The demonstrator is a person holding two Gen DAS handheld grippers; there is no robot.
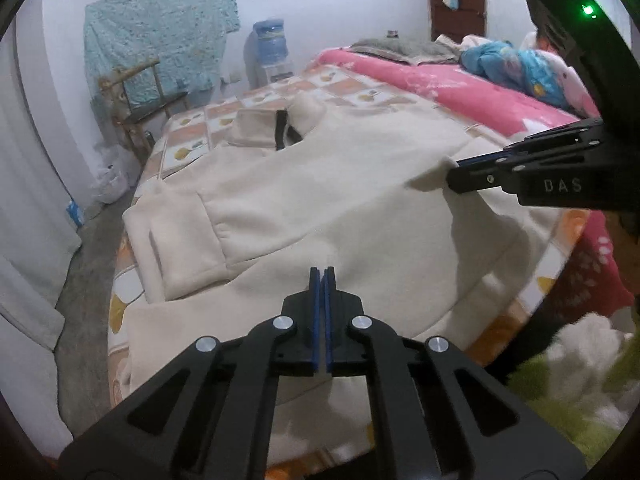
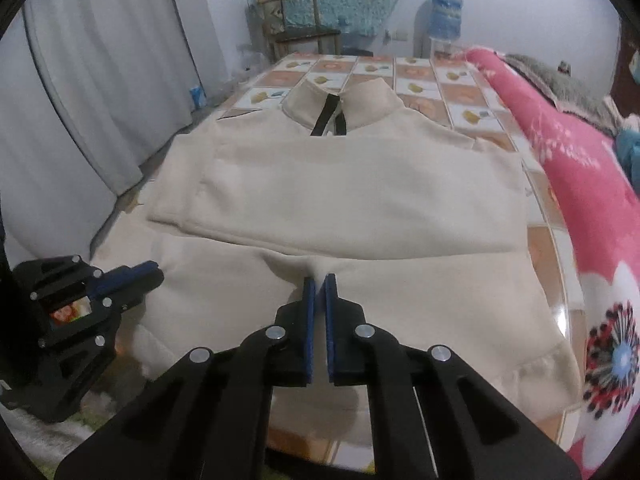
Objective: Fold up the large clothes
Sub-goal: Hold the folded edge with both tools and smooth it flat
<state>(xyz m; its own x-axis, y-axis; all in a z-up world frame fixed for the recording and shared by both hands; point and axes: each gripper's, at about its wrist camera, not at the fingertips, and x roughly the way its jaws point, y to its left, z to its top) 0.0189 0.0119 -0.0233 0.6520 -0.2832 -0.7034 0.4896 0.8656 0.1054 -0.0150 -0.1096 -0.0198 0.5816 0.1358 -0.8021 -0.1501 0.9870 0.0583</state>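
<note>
Both grippers, left point(image 1: 322, 270) and right point(image 2: 319, 278), are pinched shut on the cream pullover's point(image 2: 360, 184) lower hem just ahead of them; soft, thick fleece, likely light, best gripped along edges.

- I count one cream sweater point(image 2: 340, 184) on the worktop point(image 2: 420, 80).
- Two hand-held grippers: left hand-held gripper point(image 1: 323, 276), right hand-held gripper point(image 2: 319, 284).
- One chair point(image 2: 300, 20), one water jug point(image 2: 445, 14).
</note>
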